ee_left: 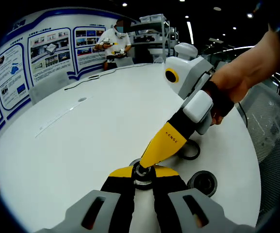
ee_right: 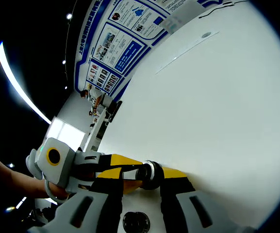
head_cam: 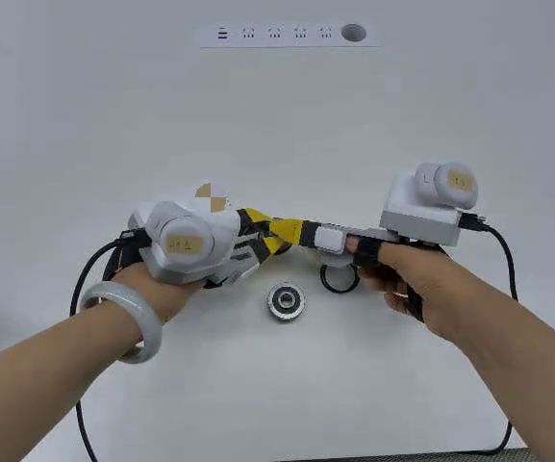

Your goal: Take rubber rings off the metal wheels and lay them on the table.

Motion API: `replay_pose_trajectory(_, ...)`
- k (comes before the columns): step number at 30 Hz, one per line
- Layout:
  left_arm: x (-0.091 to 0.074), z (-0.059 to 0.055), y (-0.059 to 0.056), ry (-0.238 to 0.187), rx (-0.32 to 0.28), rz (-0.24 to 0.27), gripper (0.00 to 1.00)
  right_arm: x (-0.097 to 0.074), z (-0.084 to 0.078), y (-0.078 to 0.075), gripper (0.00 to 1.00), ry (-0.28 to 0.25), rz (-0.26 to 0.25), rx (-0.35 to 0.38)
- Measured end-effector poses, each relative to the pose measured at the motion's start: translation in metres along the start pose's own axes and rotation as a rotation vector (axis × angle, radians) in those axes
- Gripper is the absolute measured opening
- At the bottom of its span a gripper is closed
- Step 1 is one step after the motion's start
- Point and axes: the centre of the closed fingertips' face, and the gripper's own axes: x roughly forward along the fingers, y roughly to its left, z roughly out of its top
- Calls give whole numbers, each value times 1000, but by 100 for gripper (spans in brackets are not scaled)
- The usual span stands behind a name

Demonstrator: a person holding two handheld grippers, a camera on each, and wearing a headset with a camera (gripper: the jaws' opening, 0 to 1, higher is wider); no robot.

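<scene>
The rubber ring (head_cam: 339, 292) is partly covered by the right hand (head_cam: 421, 274); the metal wheel (ee_left: 142, 173) is largely hidden between crossed jaws. Poster text (ee_left: 47, 51) cannot be read.

White table (head_cam: 258, 115), metal wheel (head_cam: 286, 301), rubber ring (head_cam: 339, 279)

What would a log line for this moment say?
left gripper: holds metal wheel | right gripper: grips same wheel | table: rubber ring, second wheel
</scene>
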Motion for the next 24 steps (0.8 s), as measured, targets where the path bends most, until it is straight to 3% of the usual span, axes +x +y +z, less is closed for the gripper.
replay_pose_trajectory(24, 0, 0, -1, -1, 1, 4, 13, -8, -12, 7, 33, 39, 21, 39)
